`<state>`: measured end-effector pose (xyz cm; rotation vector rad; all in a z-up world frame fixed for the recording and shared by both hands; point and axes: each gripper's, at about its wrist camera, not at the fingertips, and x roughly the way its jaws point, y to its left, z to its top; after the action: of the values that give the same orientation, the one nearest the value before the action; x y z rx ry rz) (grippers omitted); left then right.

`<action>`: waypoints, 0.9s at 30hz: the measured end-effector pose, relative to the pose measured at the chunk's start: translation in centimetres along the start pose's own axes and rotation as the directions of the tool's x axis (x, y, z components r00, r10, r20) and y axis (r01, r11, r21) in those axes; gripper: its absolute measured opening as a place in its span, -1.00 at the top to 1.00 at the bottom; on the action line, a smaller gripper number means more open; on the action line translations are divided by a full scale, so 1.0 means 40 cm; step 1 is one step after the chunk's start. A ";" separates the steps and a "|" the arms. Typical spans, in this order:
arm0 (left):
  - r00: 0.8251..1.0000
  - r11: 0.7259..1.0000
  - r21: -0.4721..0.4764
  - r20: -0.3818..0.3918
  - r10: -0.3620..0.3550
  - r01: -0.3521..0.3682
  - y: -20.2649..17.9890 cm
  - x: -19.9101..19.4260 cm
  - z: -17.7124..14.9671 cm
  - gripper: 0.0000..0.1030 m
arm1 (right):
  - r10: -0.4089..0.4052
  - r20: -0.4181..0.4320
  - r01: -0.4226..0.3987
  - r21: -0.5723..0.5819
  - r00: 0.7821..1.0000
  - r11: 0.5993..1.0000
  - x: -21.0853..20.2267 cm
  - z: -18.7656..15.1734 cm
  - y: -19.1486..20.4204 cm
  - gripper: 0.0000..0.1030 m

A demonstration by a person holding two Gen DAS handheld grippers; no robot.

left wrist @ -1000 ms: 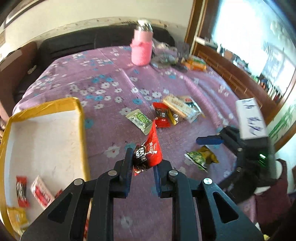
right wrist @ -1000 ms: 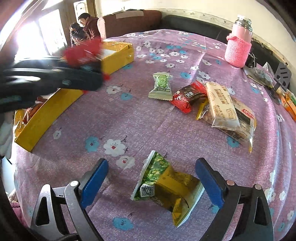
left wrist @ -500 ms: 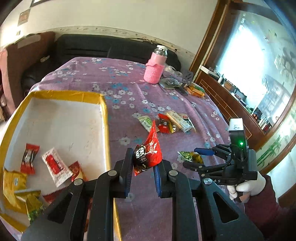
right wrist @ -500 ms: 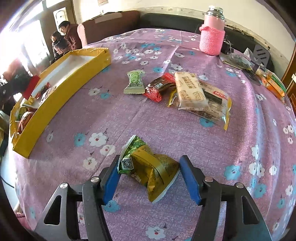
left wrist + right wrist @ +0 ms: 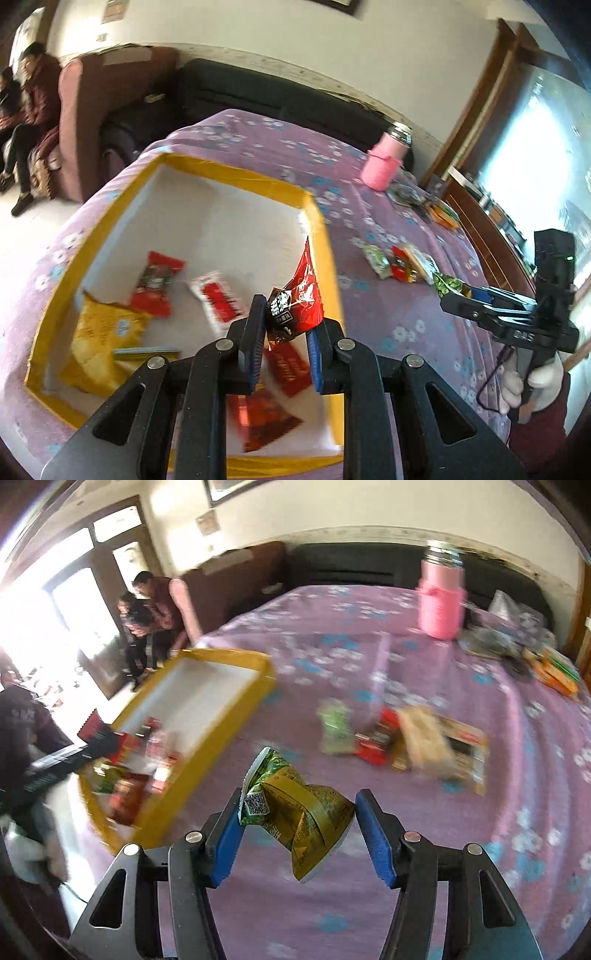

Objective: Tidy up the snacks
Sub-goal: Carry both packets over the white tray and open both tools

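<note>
Progress: left gripper [image 5: 284, 336] has swung from the tablecloth to above the yellow box [image 5: 325, 236], jaws clenched on the red snack packet [image 5: 299, 295], so a drop looks next; right gripper [image 5: 299, 830], closing on the green-gold packet [image 5: 295, 805], has lifted it off the table

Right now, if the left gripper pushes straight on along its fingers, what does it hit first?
Probably the inside of the yellow-rimmed box: the left gripper, shut on a red snack packet, points down over it. First contact looks like the red-and-white packet or bare white floor beside it; depth is unclear.
</note>
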<state>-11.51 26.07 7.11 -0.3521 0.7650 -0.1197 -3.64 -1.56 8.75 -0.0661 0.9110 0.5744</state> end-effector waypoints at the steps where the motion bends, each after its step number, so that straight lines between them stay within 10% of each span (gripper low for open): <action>1: 1.000 1.000 -0.011 0.001 0.004 -0.004 0.014 0.000 0.000 0.65 | 0.023 -0.003 -0.023 -0.012 1.000 1.000 0.007 0.011 0.029 -0.17; 14: 0.990 0.995 0.003 -0.096 0.102 -0.102 0.136 0.117 0.161 0.65 | 0.079 -0.115 -0.098 -0.167 0.990 0.981 0.247 0.149 0.358 -0.17; 23: 0.984 0.996 -0.052 -0.167 0.069 -0.079 0.184 0.195 0.168 0.63 | -0.002 -0.174 -0.033 -0.196 0.985 0.980 0.364 0.154 0.387 -0.19; 27: 0.982 0.995 -0.073 -0.180 0.061 -0.075 0.193 0.197 0.175 0.10 | 0.030 -0.165 -0.055 -0.152 0.986 0.987 0.367 0.160 0.380 -0.20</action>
<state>-1.16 33.34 3.86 -0.3940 0.9591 -0.0567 0.40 19.68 4.34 -0.2378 1.0260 0.6867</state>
